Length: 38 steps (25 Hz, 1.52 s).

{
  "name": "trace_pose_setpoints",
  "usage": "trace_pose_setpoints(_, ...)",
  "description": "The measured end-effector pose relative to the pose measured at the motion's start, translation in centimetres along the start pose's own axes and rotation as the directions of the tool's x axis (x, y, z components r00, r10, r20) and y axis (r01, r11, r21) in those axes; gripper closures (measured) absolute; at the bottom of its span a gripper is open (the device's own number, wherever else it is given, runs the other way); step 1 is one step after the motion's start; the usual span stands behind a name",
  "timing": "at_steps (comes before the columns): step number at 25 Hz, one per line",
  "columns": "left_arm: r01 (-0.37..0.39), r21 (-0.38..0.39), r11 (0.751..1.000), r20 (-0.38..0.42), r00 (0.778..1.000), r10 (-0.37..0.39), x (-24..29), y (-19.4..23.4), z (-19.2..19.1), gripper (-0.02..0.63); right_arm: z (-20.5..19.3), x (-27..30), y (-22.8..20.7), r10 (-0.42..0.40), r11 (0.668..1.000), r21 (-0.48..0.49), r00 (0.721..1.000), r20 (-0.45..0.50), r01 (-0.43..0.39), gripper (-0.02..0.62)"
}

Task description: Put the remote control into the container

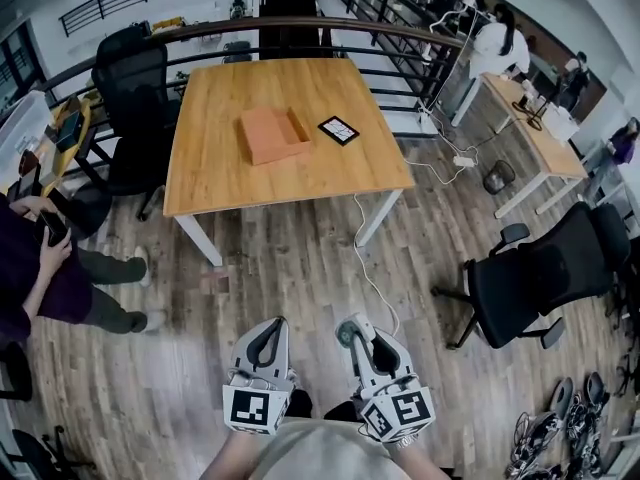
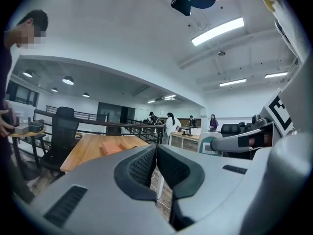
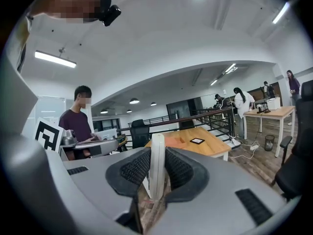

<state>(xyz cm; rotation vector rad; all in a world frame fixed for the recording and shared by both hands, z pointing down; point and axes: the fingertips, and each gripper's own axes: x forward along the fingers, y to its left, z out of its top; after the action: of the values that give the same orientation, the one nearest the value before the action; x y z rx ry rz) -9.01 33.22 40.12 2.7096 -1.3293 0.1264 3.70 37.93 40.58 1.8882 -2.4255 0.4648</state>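
An orange open container (image 1: 272,133) lies near the middle of the wooden table (image 1: 230,88), far ahead of both grippers. In the right gripper view, my right gripper (image 3: 157,166) is shut on a slim white remote control (image 3: 157,153) that stands upright between the pads. The container (image 3: 171,141) shows beyond it on the table. My left gripper (image 2: 156,156) is shut with nothing between its pads, and the container (image 2: 111,148) sits far off to its left. In the head view both grippers, left (image 1: 268,332) and right (image 1: 356,336), hover low over the floor near my body.
A black flat device (image 1: 338,129) lies on the table right of the container. A white cable (image 1: 372,278) runs across the wooden floor from the table. Black office chairs (image 1: 535,278) (image 1: 130,88) stand right and back left. A seated person (image 1: 45,268) is at the left.
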Motion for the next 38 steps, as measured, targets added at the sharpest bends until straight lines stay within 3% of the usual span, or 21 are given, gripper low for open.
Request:
trace_pose_setpoints(3, 0.009, -0.036, 0.999, 0.032, 0.999, -0.008, 1.5, 2.1, 1.2, 0.592, 0.7, 2.6, 0.4, 0.002, 1.0, 0.005, 1.0, -0.011, -0.002, 0.488)
trace_pose_setpoints(8, 0.039, -0.029, 0.999, 0.008, 0.999, -0.038, 2.5, 4.2, 0.3, 0.592, 1.4, 5.8, 1.2, 0.018, 1.0, -0.022, 1.0, -0.021, -0.018, 0.488)
trace_pose_setpoints(14, -0.024, -0.096, 0.995, 0.065, 0.997, 0.031, 5.1, 7.3, 1.0, 0.592, 1.7, 10.7, 0.8, 0.055, 0.998, -0.031, 0.998, -0.042, -0.056, 0.488)
trace_pose_setpoints(17, -0.048, -0.063, 0.997, 0.005, 0.999, 0.049, 7.0, 8.9, 0.3, 0.592, 2.4, 13.7, 0.2, 0.09, 0.995, -0.037, 0.995, -0.038, -0.091, 0.488)
trace_pose_setpoints(20, -0.07, -0.036, 0.997, -0.021, 0.997, 0.069, 10.2, 10.1, 0.4, 0.592, 3.3, 17.0, -1.7, 0.116, 0.992, -0.039, 0.993, -0.038, -0.117, 0.488)
trace_pose_setpoints(25, -0.156, -0.049, 0.987, 0.04, 0.987, 0.158, 17.8, 12.5, 2.9, 0.592, 5.7, 23.3, -6.4, 0.158, 0.987, -0.021, 0.987, -0.032, -0.159, 0.488)
trace_pose_setpoints(29, -0.182, 0.01, 0.983, -0.008, 0.983, 0.182, 24.1, 13.9, 3.9, 0.592, 7.9, 28.7, -10.6, 0.19, 0.982, -0.012, 0.981, -0.041, -0.191, 0.488)
trace_pose_setpoints(38, -0.275, 0.018, 0.961, 0.0, 0.961, 0.275, 34.2, 16.1, 5.8, 0.592, 11.1, 38.6, -18.1, 0.251, 0.967, -0.018, 0.966, -0.064, -0.253, 0.488)
